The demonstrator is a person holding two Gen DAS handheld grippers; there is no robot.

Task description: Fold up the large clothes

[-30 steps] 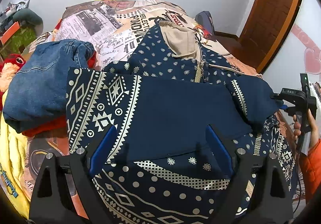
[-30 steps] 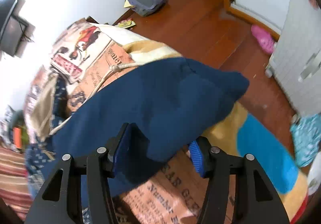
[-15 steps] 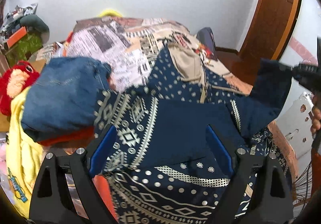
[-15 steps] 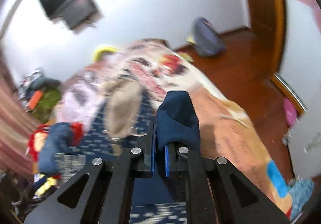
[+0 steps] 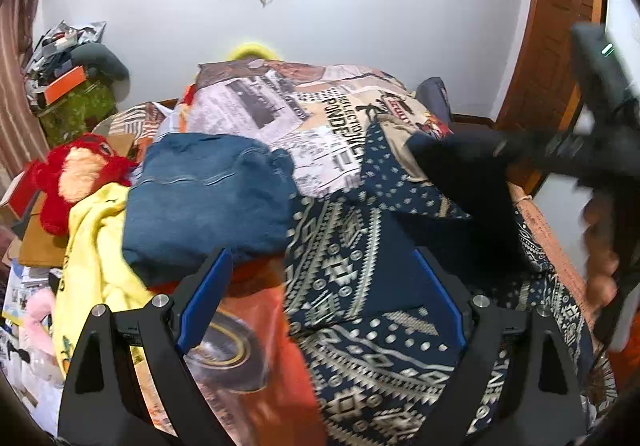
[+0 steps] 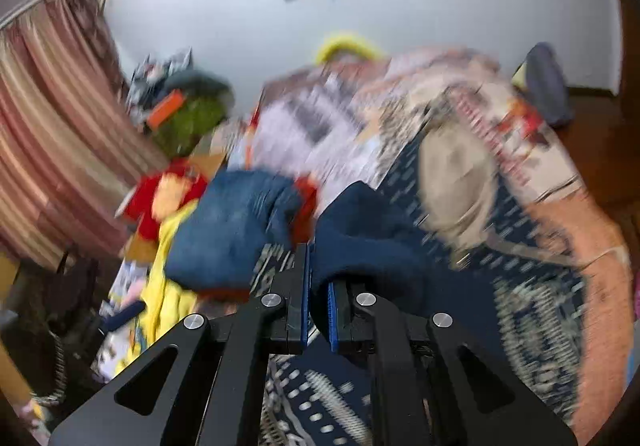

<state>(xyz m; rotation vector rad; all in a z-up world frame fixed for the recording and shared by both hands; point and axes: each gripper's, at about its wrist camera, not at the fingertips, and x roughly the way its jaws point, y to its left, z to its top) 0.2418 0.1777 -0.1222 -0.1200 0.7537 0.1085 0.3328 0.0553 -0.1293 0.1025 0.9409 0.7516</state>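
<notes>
Garment: a navy patterned hoodie (image 5: 372,286) lay spread on the bed (image 5: 296,114), its beige-lined hood (image 6: 456,186) toward the far wall.
Sleeve: one plain navy sleeve (image 6: 360,246) was lifted off the garment and carried across its body.
Right gripper (image 6: 318,310): jaws nearly closed, clamped on the sleeve end; the cloth bulged out beyond the blue pads (image 6: 331,316). This view was motion-blurred.
Right gripper, seen from the left wrist view: a dark, blurred shape (image 5: 600,134) at the right edge, with the sleeve (image 5: 472,174) hanging from it above the hoodie.
Left gripper (image 5: 320,306): jaws wide apart, nothing between them, poised over the near part of the hoodie and the orange bedding.
Adjacent items: folded blue jeans (image 5: 208,198) lay just left of the hoodie, touching its edge; a yellow garment (image 5: 96,246) and a red plush toy (image 5: 76,174) lay further left.
</notes>
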